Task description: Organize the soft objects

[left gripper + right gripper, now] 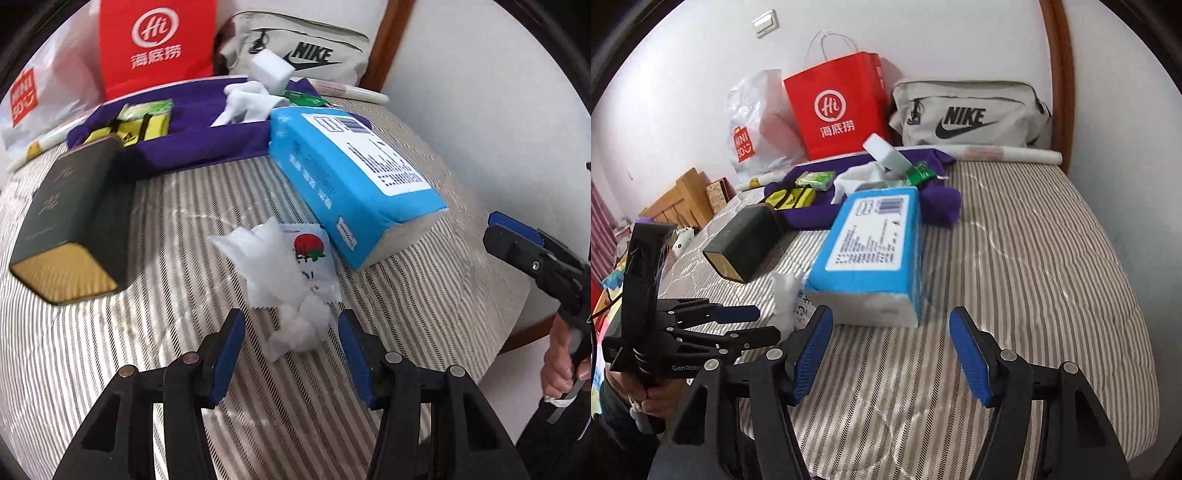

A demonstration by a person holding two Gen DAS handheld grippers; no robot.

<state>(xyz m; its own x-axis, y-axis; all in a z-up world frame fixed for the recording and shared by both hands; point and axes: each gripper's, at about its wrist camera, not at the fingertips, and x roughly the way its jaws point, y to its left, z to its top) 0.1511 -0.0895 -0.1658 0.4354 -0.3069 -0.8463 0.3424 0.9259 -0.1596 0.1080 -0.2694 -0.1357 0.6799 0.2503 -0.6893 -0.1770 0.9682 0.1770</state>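
Observation:
A white crumpled packet with a strawberry print (291,280) lies on the striped bed cover, beside a blue tissue pack (351,173). My left gripper (291,325) is open, its blue pads on either side of the packet's near end, not closed on it. My right gripper (890,321) is open and empty, just in front of the blue tissue pack (871,251); it also shows at the right edge of the left wrist view (517,240). The packet shows partly in the right wrist view (786,295), next to the left gripper (753,325).
A dark green box (70,225) lies on its side at the left. A purple cloth (192,125) holds a yellow pouch, a green packet and white cloths. A red paper bag (155,40), a plastic bag and a grey Nike bag (295,44) stand at the back. The bed edge is at the right.

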